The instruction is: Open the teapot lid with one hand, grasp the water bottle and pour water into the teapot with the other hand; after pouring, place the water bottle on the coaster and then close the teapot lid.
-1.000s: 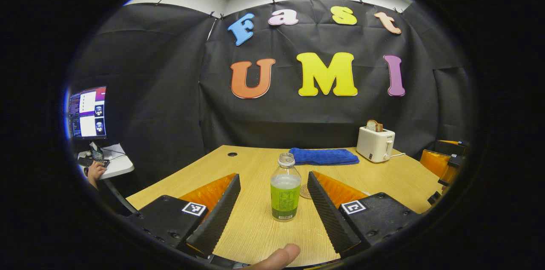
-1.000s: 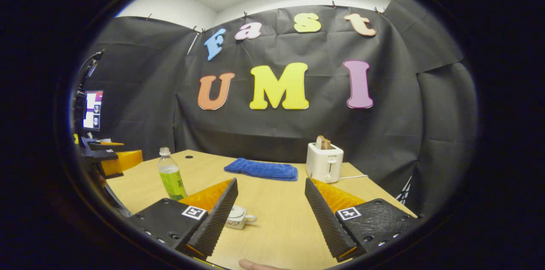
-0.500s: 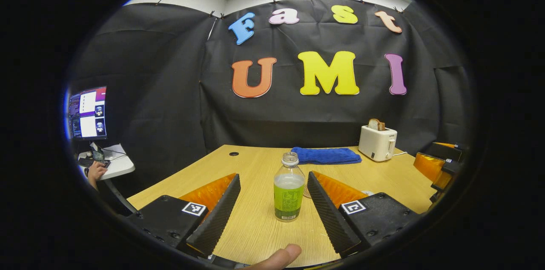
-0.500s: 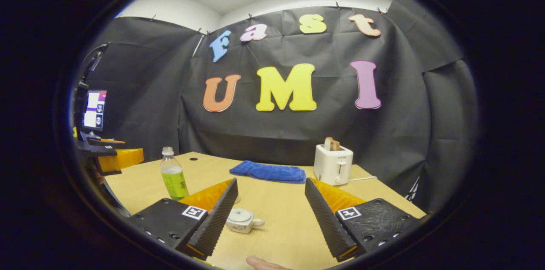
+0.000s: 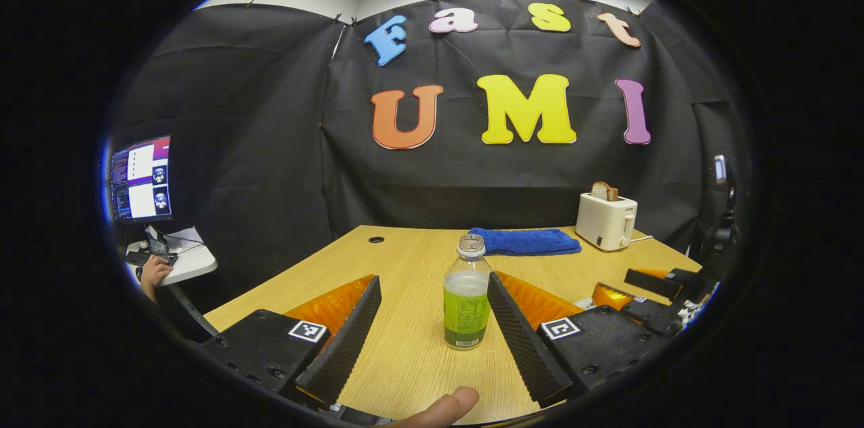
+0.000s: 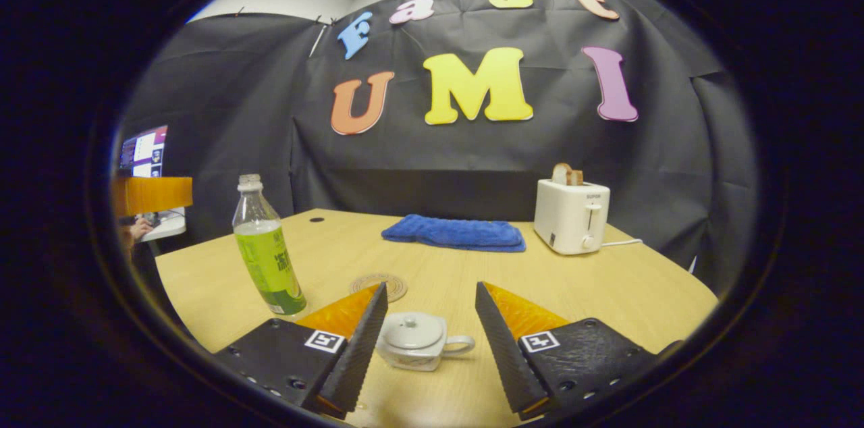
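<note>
The left gripper [image 5: 432, 327] is spread wide, with the water bottle [image 5: 466, 303] upright on the worktop [image 5: 405, 259] between its fingers, nearer the right one. The right gripper [image 6: 428, 340] is also spread, the lidded teapot [image 6: 415, 341] sitting between its fingers, the coaster [image 6: 379, 285] just beyond.

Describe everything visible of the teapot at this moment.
In the right gripper view the teapot is small, squat and white, glossy like ceramic, with a faint pattern low on its body. Its lid, domed with a round knob, is still on. A loop handle sticks out on the picture's right; the spout cannot be seen. It stands upright on the wooden table, between the open fingers of the right gripper, which do not touch it. The coaster lies just beyond, apart from it.
</note>
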{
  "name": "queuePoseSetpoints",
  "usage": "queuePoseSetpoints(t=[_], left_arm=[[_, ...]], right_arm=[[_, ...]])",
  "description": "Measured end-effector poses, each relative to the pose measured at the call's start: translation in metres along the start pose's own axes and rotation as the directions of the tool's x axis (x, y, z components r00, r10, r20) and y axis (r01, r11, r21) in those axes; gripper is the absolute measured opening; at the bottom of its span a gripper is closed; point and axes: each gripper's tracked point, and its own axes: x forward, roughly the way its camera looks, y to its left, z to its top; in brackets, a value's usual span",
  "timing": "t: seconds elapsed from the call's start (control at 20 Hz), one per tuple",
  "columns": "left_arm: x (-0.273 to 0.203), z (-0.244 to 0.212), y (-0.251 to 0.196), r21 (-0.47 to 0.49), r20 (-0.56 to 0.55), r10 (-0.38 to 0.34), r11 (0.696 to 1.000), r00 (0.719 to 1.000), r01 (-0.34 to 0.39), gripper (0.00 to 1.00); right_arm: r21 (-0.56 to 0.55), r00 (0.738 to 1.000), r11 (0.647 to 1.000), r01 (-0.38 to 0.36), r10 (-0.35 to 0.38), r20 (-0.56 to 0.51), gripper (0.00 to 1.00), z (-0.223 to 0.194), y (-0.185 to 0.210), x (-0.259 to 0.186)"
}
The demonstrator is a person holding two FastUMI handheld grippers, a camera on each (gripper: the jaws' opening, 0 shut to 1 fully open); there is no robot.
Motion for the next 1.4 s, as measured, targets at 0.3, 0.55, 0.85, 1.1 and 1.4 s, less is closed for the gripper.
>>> queuePoseSetpoints(t=[0.3, 0.55, 0.85, 1.1, 1.4], left_arm=[[0.003, -0.004, 0.009, -0.017, -0.015, 0.01, 1.0, 1.0, -0.01, 0.99], [0.006, -0.005, 0.012, -0.03, -0.021, 0.01, 1.0, 1.0, -0.011, 0.99], [0.011, -0.007, 0.009, -0.034, -0.019, -0.012, 0.999, 1.0, 0.011, 0.99], [0.024, -0.014, -0.001, -0.058, 0.001, -0.067, 0.996, 0.998, 0.067, 0.99], [0.044, -0.028, -0.037, -0.071, 0.044, -0.194, 0.978, 0.98, 0.197, 0.99]], right_arm=[[-0.025, 0.999, 1.0, -0.011, 0.01, -0.049, 0.46, -0.024, 0.013, 0.022], [-0.005, 0.999, 1.0, -0.013, 0.013, -0.035, 0.05, -0.019, 0.014, 0.025], [-0.018, 0.999, 1.0, -0.022, 0.022, -0.027, 0.0, -0.008, 0.018, 0.024], [0.023, 0.998, 0.999, -0.038, 0.037, 0.047, 0.0, 0.036, 0.008, -0.007], [-0.012, 0.99, 1.0, 0.016, -0.014, 0.142, 0.0, 0.074, -0.031, -0.071]])
